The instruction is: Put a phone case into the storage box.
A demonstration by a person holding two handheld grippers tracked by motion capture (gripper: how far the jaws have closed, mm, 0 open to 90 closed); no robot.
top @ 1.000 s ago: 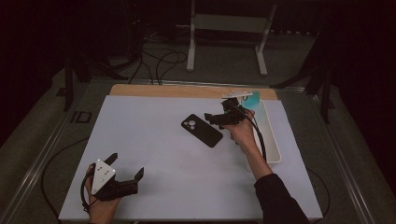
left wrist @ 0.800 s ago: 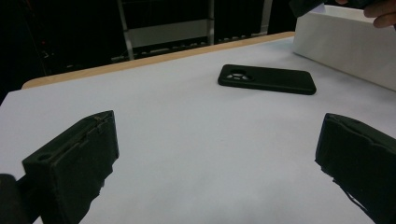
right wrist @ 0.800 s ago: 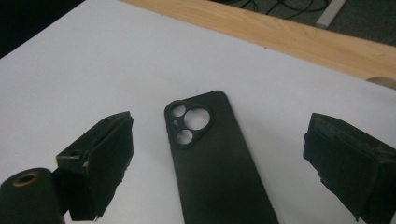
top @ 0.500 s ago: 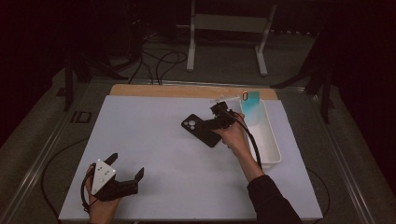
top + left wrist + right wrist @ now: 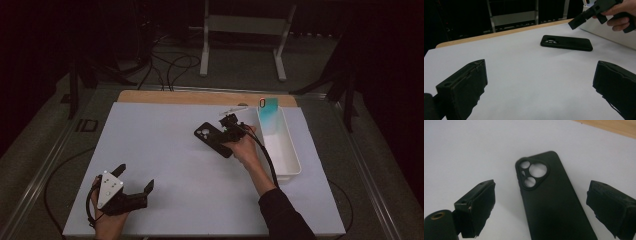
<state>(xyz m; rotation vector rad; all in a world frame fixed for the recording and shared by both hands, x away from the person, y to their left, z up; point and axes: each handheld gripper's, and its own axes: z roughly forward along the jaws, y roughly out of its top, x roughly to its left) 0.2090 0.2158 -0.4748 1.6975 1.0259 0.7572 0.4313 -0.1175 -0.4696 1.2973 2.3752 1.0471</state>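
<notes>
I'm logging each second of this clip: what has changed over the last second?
The right gripper moved from beside the white tray leftward over the black phone case, jaws open around it, nothing gripped. The case, the tray and the left gripper, open near the front edge, stayed put.

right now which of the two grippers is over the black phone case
The right gripper, held above the black phone case with open jaws either side of it. The left gripper rests near the table's front edge, far from it.
</notes>
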